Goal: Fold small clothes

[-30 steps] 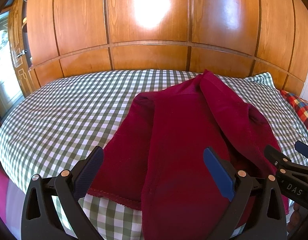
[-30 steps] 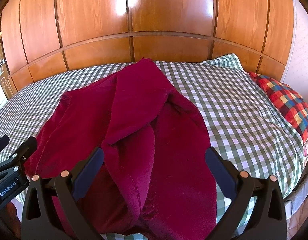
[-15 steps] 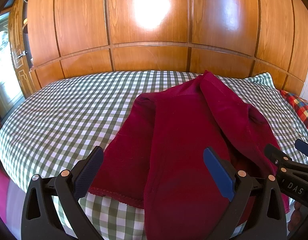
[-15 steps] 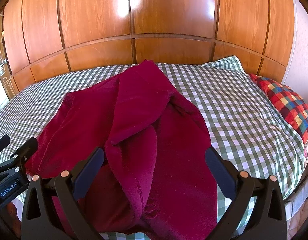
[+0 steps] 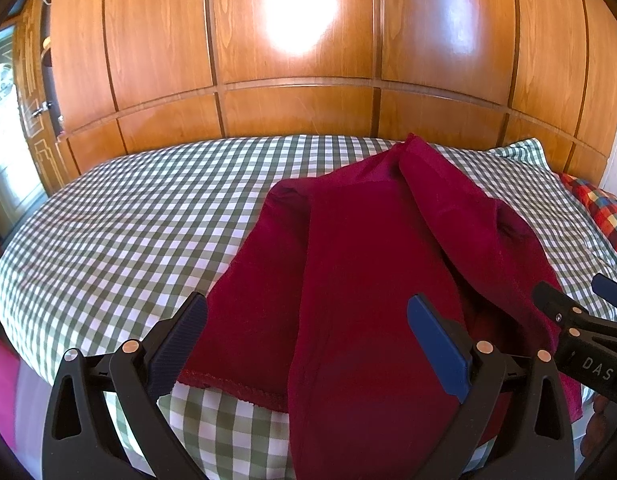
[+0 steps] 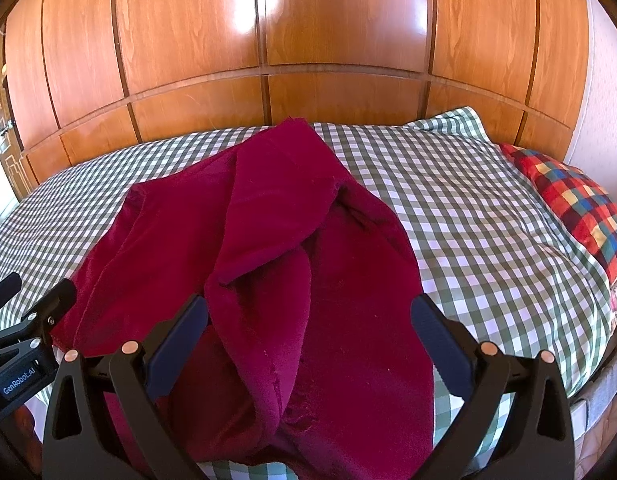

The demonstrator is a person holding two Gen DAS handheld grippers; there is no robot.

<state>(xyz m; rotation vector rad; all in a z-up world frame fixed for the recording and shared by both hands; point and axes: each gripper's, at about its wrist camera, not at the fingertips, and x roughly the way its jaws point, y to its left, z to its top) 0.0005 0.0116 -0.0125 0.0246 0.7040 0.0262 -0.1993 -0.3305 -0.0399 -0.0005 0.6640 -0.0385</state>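
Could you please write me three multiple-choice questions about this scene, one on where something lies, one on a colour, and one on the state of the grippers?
1. Where does the dark red velvety garment lie?
A. On the green-and-white checked bedspread
B. On a wooden floor
C. Inside a drawer

2. Which colours mark the pillow at the bed's right edge?
A. Plain white
B. Red, blue and yellow plaid
C. Black with dots

3. What state are the left gripper and right gripper in?
A. Both shut on the garment
B. Left shut, right open
C. Both open, gripping nothing

Answers:
1. A, since checked cloth shows all around the garment in both wrist views.
2. B, since its checks are red, blue and yellow.
3. C, since each gripper's blue-padded fingers stand wide apart over the garment without pinching it.
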